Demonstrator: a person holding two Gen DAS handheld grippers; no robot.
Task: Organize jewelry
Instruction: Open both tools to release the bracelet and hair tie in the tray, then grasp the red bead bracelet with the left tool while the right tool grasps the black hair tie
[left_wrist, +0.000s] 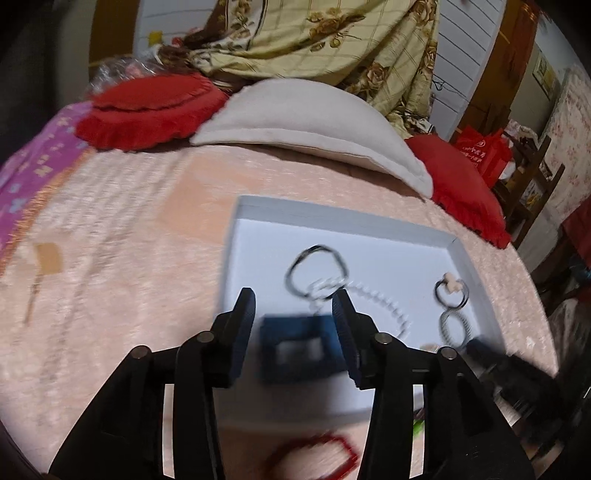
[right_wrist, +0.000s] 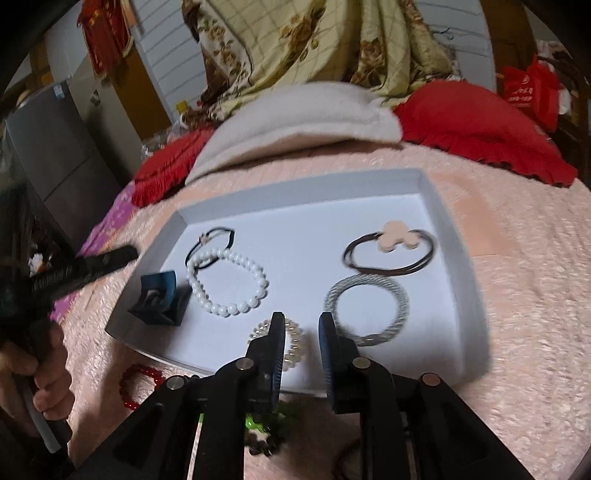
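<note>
A white tray (right_wrist: 454, 266) lies on the pink bedspread. In it are a blue ring box (right_wrist: 162, 299), a white pearl bracelet (right_wrist: 225, 284), a black hair tie (right_wrist: 214, 240), a dark hair tie with a pink flower (right_wrist: 395, 240), a grey coiled hair ring (right_wrist: 365, 310) and a clear beaded bracelet (right_wrist: 291, 343). My left gripper (left_wrist: 291, 325) is open just above the blue ring box (left_wrist: 295, 347). My right gripper (right_wrist: 301, 339) is open and empty over the tray's near edge, beside the clear bracelet.
A red bead bracelet (right_wrist: 136, 384) lies on the bedspread left of the tray, and green and dark beads (right_wrist: 262, 428) lie in front of it. A white pillow (right_wrist: 295, 122) and red cushions (right_wrist: 476, 125) lie behind the tray.
</note>
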